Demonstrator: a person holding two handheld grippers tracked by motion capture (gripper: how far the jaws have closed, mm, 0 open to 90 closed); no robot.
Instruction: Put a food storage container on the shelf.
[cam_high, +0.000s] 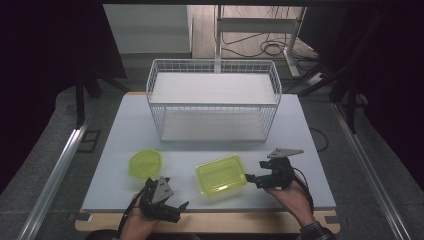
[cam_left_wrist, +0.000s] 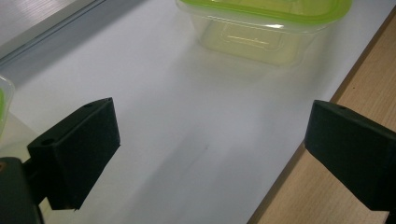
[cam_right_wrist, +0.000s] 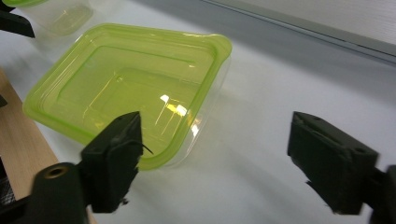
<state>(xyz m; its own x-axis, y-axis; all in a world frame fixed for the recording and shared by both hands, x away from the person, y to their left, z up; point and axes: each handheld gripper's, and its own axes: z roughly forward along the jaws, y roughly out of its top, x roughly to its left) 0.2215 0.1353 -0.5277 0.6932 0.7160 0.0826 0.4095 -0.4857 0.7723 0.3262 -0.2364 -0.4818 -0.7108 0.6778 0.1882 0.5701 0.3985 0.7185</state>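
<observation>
— Where are your two tools right now?

— My right gripper (cam_high: 251, 177) sits at the right end of the rectangular green-lidded container (cam_high: 220, 175), low over the white table (cam_high: 300, 130). In the right gripper view its jaws stand apart, with nothing pinched between them; one jaw is just in front of the lid's near corner, the other is over bare table well to the side. I can't tell whether that first jaw touches the lid.

— And the left one?

— My left gripper (cam_high: 181, 206) is at the front edge of the table, near the wooden border (cam_high: 210, 220). Its jaws are spread wide and empty, pointing toward the rectangular container.

— Where exactly is that container?

— On the table's front half, between my two hands, lid on, turned a little askew to the table edge. A smaller hexagonal container (cam_high: 145, 163) with the same green lid stands to its left, apart from it. The white wire basket (cam_high: 214, 102) is behind both, toward the far side.
</observation>
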